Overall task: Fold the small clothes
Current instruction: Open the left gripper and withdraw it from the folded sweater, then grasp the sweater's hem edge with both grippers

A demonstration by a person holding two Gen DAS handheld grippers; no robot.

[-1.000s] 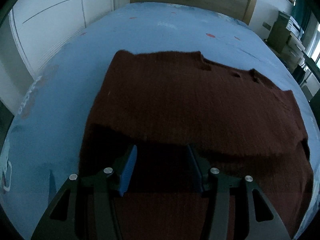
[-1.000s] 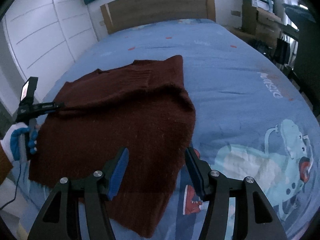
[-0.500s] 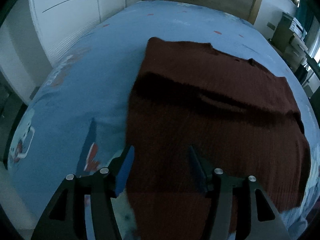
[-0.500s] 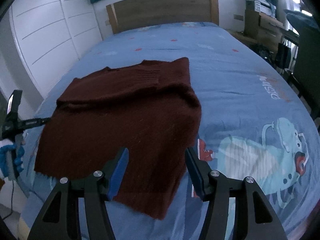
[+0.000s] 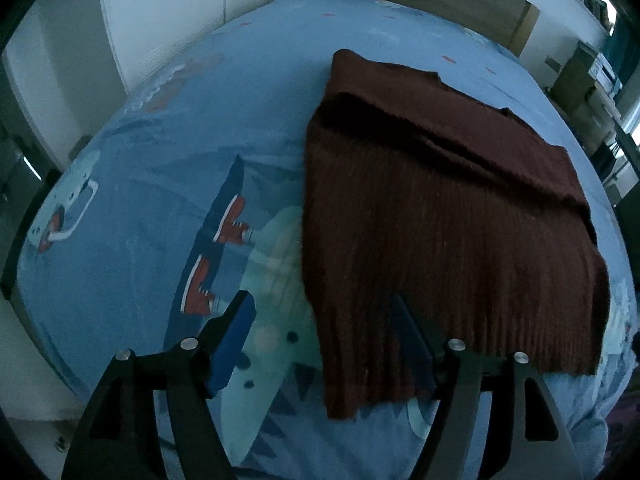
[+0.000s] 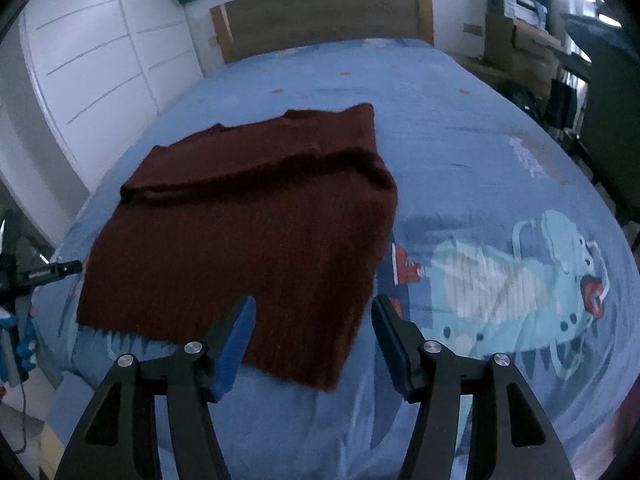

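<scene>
A dark maroon knitted sweater (image 5: 440,208) (image 6: 248,216) lies flat on the blue bed (image 5: 140,184) (image 6: 460,140), with one layer folded forward over the body so a fold ridge crosses its far part. My left gripper (image 5: 322,320) hovers above the sweater's near left corner, its jaws opening and holding nothing. My right gripper (image 6: 314,316) hangs over the sweater's near right corner, jaws also opening, empty. The left gripper (image 6: 52,270) shows at the left edge of the right wrist view, in a blue-gloved hand (image 6: 22,344).
The bedcover carries cartoon prints: red sneakers (image 5: 224,252) left of the sweater, a pale blue figure (image 6: 520,276) to its right. A wooden headboard (image 6: 324,16) stands at the far end, white wardrobe doors (image 6: 92,60) on the left, shelves and boxes (image 6: 520,40) on the right.
My left gripper let go of the sweater, drew back toward its near left corner and widened. The folded layer now lies flat. The right gripper pulled back slightly and opened a little more.
</scene>
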